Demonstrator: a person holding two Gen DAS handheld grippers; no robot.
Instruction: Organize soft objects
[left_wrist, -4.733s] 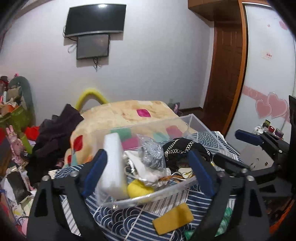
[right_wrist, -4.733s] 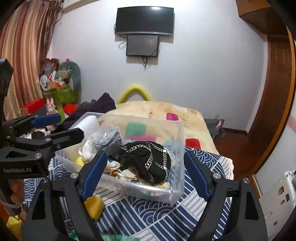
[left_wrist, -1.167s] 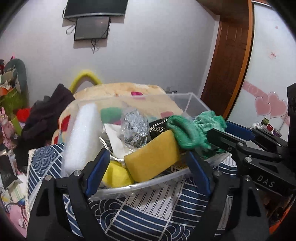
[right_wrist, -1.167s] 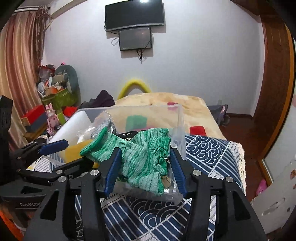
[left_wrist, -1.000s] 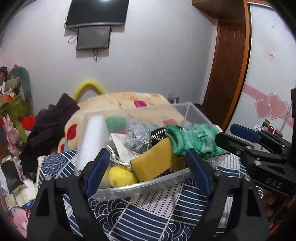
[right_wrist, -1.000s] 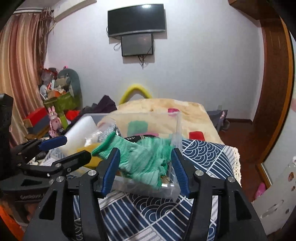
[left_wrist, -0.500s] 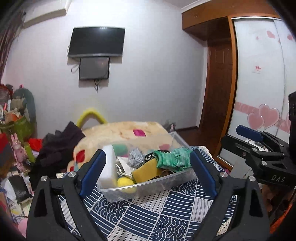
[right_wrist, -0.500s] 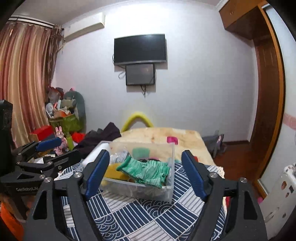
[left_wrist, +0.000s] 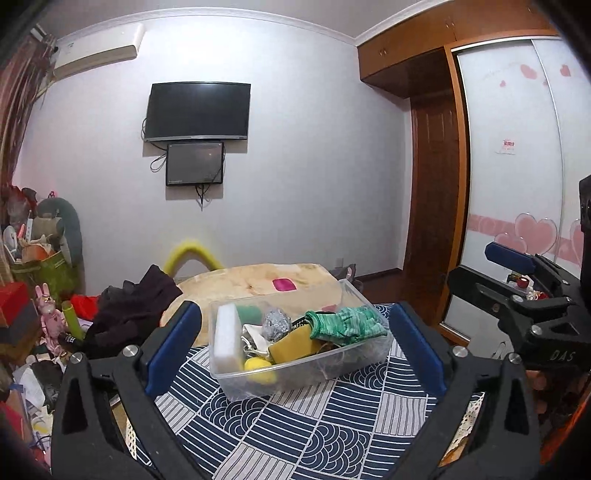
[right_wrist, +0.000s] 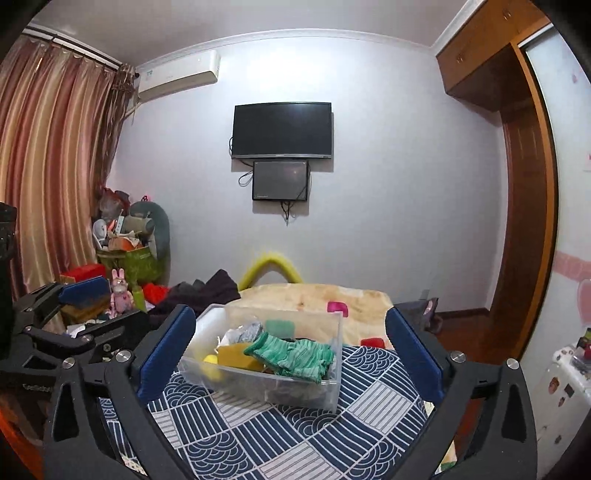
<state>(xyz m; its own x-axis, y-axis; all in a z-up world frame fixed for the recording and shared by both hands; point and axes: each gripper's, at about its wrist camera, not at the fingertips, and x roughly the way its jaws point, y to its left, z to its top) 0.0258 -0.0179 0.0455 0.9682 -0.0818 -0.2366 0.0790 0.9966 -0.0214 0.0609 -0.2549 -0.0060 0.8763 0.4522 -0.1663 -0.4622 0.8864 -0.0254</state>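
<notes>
A blue and white patterned cloth (left_wrist: 314, 424) covers the table. On it sits a clear plastic box (left_wrist: 295, 373), at 12 o'clock from both tongs. The left tongs (left_wrist: 293, 350) are spread wide and hold nothing. The right tongs (right_wrist: 290, 350) are spread wide too, with nothing in them. Inside the box, a green knit cloth (left_wrist: 343, 325) lies on top at 3 o'clock. A white foam block (left_wrist: 227, 339) stands at 9 o'clock. A yellow sponge (left_wrist: 295, 347) is in the middle, with a small yellow ball (left_wrist: 258, 367) at 7 o'clock.
</notes>
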